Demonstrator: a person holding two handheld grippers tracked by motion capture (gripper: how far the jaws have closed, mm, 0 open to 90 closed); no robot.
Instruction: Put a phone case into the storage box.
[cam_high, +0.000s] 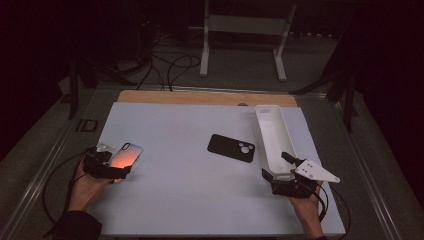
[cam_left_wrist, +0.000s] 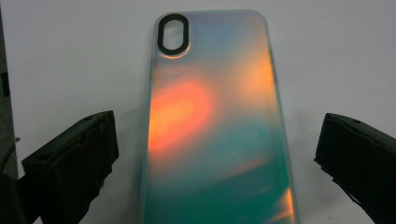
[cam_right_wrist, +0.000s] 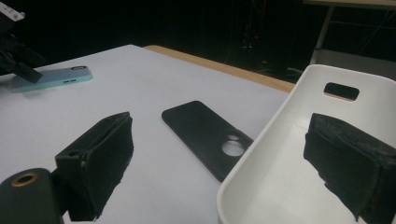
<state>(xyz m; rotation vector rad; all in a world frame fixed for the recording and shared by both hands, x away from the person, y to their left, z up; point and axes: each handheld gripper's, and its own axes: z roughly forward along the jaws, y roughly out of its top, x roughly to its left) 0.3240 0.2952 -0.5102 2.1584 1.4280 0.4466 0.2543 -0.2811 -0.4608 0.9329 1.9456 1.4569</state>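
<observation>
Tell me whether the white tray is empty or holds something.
Empty as far as shown. The white tray shows a bare floor in the high view, and the right gripper, jaws open astride its near wall, sees nothing inside.

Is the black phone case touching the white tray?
Cannot tell. In the right gripper view the black phone case runs behind the white tray rim; the high view shows them close, with no plain gap.

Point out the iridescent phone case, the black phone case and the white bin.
iridescent phone case (cam_left_wrist: 215, 135): left gripper view, middle of its back.
black phone case (cam_high: 231, 147): high view, middle of its back.
white bin (cam_right_wrist: 261, 186): right gripper view, bare inner floor near the rim.
</observation>
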